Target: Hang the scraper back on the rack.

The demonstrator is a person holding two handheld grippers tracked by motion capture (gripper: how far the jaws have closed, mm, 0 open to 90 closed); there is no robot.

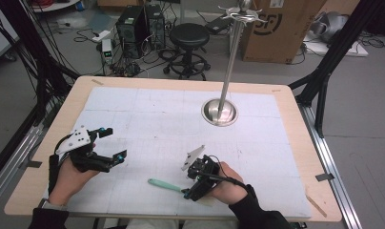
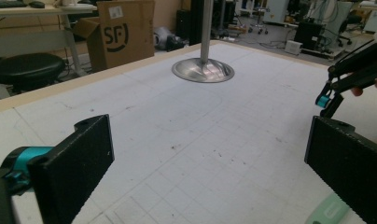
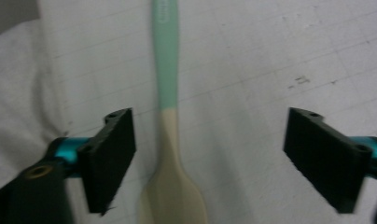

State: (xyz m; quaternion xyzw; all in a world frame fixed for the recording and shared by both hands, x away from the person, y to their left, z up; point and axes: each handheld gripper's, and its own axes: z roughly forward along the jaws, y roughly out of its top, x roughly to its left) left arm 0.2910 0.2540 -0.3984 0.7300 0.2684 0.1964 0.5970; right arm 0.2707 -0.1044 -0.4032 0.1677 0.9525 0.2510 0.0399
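Spatula (image 3: 167, 93) flat on mat (image 1: 147, 119), near table's front edge, well short of steel stand (image 1: 219, 112).
Right gripper (image 1: 187, 193) low over it, jaws wide, straddling neck without touching, gripping nothing; could pinch off-centre and skid spatula toward table's edge. Left gripper (image 1: 115, 143) open, empty, left of spatula. Plenty of bare mat between spatula and stand.

a light wooden bench (image 1: 295, 143) is carrying a white gridded sheet (image 1: 147, 119) over most of its top. lying directly on the sheet: a mint-handled spatula (image 1: 165, 184) near the front edge, and a round steel stand base (image 1: 219, 112) sitting toward the back.
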